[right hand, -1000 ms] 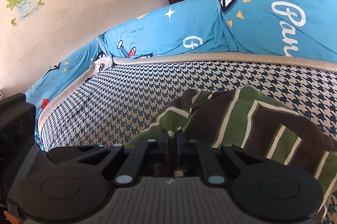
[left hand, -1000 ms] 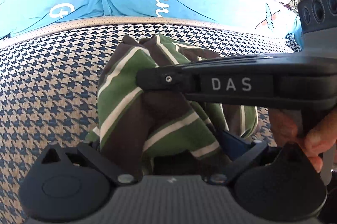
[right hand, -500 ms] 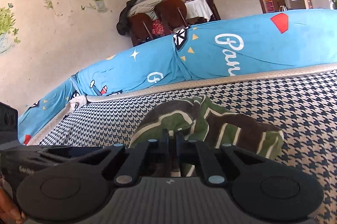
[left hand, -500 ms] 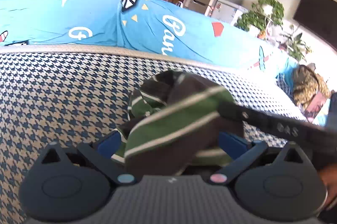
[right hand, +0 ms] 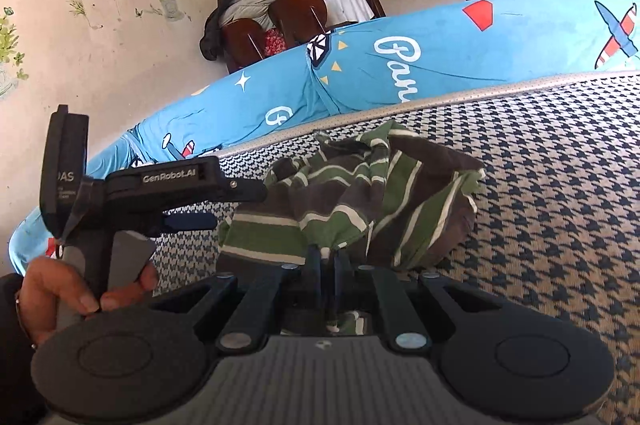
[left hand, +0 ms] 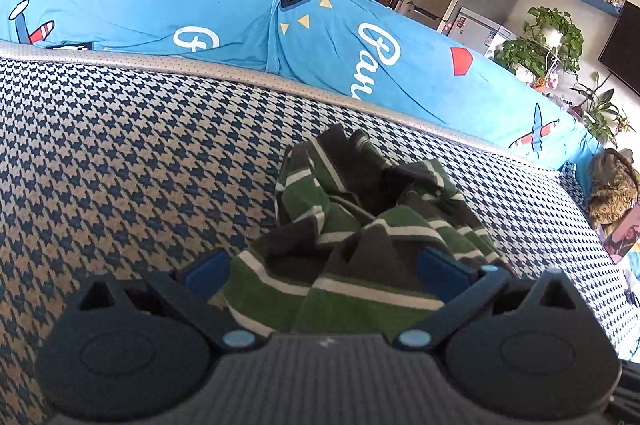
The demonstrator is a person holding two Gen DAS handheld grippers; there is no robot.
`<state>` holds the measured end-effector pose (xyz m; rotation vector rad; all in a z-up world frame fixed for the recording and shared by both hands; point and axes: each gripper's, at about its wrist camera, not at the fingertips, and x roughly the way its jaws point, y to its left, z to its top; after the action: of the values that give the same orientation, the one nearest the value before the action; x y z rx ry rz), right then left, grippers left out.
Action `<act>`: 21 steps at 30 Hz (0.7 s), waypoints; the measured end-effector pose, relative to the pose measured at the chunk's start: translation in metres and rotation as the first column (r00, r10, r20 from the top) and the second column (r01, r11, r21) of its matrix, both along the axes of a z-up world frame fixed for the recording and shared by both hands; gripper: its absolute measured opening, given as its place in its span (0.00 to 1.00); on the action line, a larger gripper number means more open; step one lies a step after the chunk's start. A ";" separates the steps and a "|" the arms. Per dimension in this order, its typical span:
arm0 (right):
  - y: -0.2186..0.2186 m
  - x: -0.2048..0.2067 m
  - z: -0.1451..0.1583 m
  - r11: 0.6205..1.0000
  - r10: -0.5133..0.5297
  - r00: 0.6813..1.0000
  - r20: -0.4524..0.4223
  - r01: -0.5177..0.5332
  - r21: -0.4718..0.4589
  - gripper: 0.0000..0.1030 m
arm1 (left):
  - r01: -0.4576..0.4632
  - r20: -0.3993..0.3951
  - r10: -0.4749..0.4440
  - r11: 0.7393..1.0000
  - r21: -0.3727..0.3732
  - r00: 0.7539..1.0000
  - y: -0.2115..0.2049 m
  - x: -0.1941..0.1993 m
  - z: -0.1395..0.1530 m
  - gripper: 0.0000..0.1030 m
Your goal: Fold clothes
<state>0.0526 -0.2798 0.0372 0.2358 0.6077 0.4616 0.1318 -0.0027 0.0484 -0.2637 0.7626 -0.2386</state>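
My right gripper point(right hand: 328, 257), clamped on the striped shirt point(right hand: 360, 197), has dragged it toward three o'clock — my left gripper point(left hand: 326, 265) gapes, seemingly empty; spreading begins.

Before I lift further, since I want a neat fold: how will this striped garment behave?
Probably floppy: the striped garment lies bunched in soft creases. It will likely sag from the shut right claw. It looks light and unlikely to slide on the houndstooth cover.

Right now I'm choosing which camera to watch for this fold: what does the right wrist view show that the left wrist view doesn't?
Only the right wrist view: the left gripper from the side, jaws apart, the hand holding it, and the right gripper shut on the striped garment.
Only the left wrist view: potted plants and a patterned bundle at the far end.
Both: the garment bunched on the houndstooth cushion before the blue backrest cover.
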 end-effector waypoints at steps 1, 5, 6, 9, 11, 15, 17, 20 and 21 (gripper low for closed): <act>0.001 -0.003 -0.002 1.000 -0.001 1.000 -0.005 0.001 -0.010 0.08 | 0.004 -0.004 -0.004 1.000 0.011 1.000 -0.003 -0.001 -0.003 1.00; 0.002 -0.013 -0.007 0.999 -0.006 1.000 -0.020 0.005 -0.047 0.08 | 0.022 -0.030 -0.020 0.999 0.047 0.999 -0.014 -0.006 -0.017 1.00; 0.001 -0.015 -0.008 0.999 -0.012 1.000 -0.022 0.011 -0.052 0.09 | 0.027 -0.038 -0.025 0.998 0.055 0.999 -0.017 -0.008 -0.020 1.00; -0.001 -0.019 -0.010 0.998 -0.031 0.999 -0.026 0.030 -0.064 0.09 | 0.047 -0.064 -0.042 0.996 0.076 0.997 -0.026 -0.013 -0.033 1.00; -0.004 -0.021 -0.009 0.996 -0.060 0.998 -0.017 0.058 -0.071 0.09 | 0.058 -0.074 -0.051 0.994 0.091 0.996 -0.032 -0.017 -0.040 1.00; -0.012 -0.023 -0.006 0.993 -0.107 0.994 0.000 0.107 -0.047 0.09 | 0.070 -0.071 -0.061 0.989 0.133 0.996 -0.040 -0.024 -0.047 1.00; -0.015 -0.023 -0.005 0.992 -0.121 0.993 0.007 0.121 -0.040 0.10 | 0.073 -0.068 -0.064 0.988 0.137 0.996 -0.042 -0.026 -0.047 1.00; -0.014 -0.020 -0.005 0.992 -0.117 0.993 -0.002 0.116 -0.038 0.11 | 0.068 -0.074 -0.059 0.991 0.119 0.995 -0.039 -0.027 -0.047 1.00; -0.013 -0.018 -0.006 0.993 -0.114 0.994 -0.002 0.114 -0.043 0.12 | 0.066 -0.077 -0.058 0.991 0.115 0.995 -0.039 -0.027 -0.047 1.00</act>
<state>0.0346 -0.2926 0.0316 0.2298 0.6048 0.3380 0.1045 -0.0416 0.0012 -0.1376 0.8552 -0.2426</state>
